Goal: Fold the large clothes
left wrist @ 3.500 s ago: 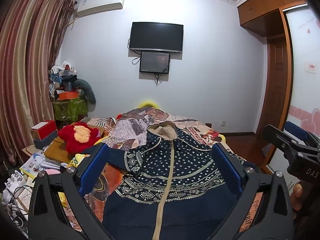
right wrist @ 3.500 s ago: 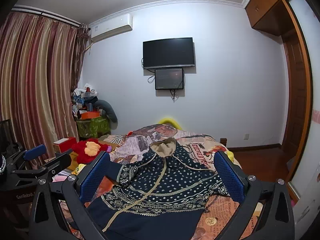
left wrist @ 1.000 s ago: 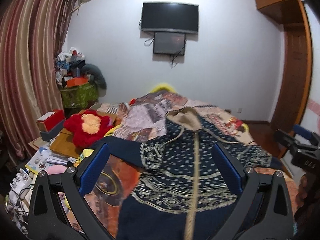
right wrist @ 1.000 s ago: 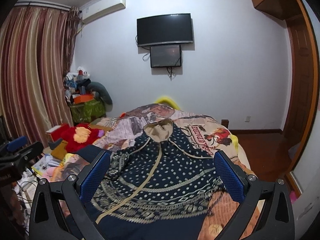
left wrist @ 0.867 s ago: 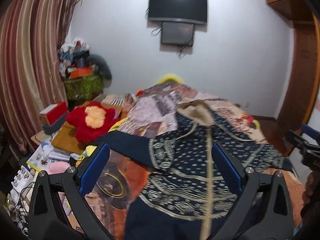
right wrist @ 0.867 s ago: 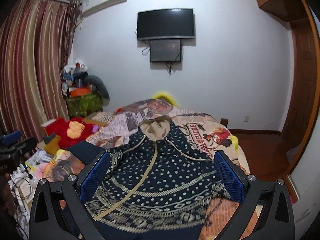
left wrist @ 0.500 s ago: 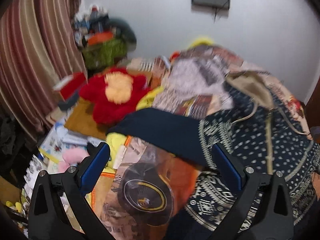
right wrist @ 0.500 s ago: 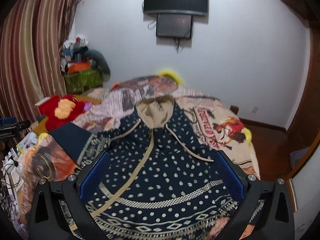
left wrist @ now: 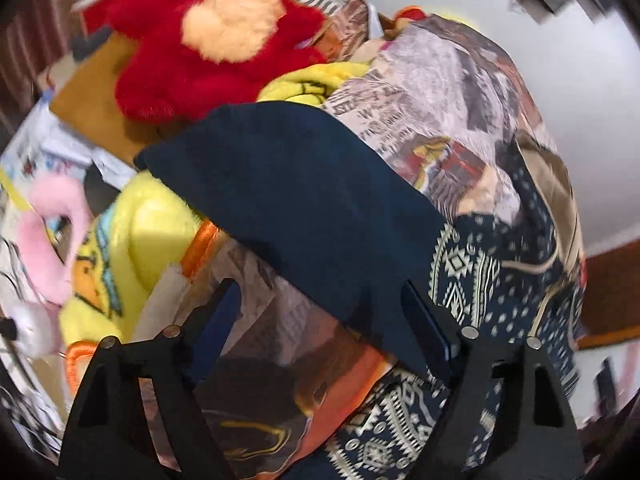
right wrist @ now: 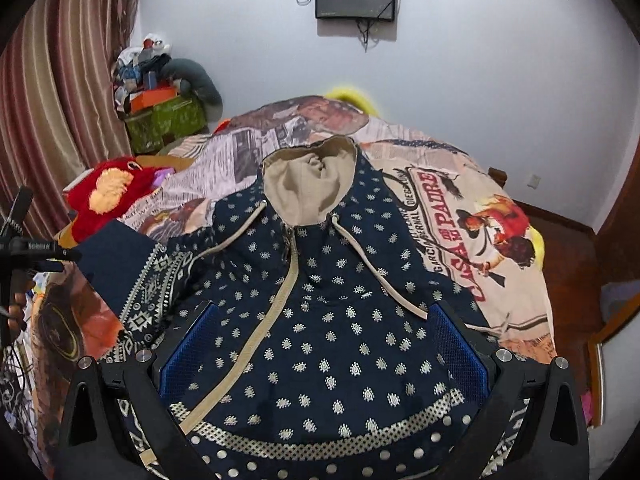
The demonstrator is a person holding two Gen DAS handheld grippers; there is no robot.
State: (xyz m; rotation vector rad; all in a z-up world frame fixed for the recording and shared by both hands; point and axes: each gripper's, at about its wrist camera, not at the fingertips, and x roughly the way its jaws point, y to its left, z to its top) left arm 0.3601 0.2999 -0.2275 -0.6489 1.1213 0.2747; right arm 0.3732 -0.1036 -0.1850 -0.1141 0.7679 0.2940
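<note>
Both grippers have dropped from a view of the far wall and its screens toward the bed [right wrist: 516, 312], the left one swinging out to the bed's left edge. The hooded jacket [right wrist: 320, 320], navy with pale dots and a tan hood, lies face up along the middle of the bed, hood toward the far end, its left sleeve [left wrist: 304, 196] stretched sideways over the left edge.

The left gripper [left wrist: 320, 328] points steeply down at that sleeve. Its jaws are closing, with the sleeve's plain navy edge lying between them; the pads do not look to be pressing on the cloth yet. I judge this the reach for the first fold, bringing the sleeve in over the body. The right gripper [right wrist: 324, 344] hovers over the jacket's chest with its blue pads wide apart and nothing between them, likely waiting to steady the cloth or take the other sleeve.

Motion blur smears the left wrist view, so the sleeve's cuff end by the red plush toy [left wrist: 208, 36] is hard to read. The right sleeve and the hem are cut off behind the right gripper's frame.
</note>
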